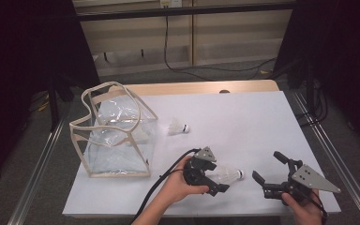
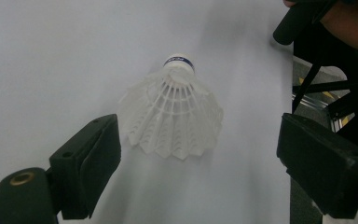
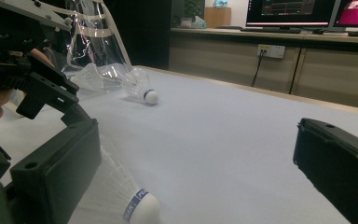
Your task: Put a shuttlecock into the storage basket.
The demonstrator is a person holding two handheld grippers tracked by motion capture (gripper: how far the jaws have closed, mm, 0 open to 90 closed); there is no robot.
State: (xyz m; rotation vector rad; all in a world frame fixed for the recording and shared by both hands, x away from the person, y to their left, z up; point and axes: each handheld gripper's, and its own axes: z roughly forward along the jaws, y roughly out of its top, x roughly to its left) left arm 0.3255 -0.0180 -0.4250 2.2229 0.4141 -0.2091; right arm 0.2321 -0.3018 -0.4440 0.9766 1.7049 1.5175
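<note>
while both grippers stand wide open and empty, the left gripper [image 1: 214,182] straddles a white shuttlecock [image 2: 172,112] lying on the table [image 1: 243,122], right gripper [image 1: 271,174] nearby. it looks feather-light and crushable; a gentle pinch near the cork seems safest.
</note>
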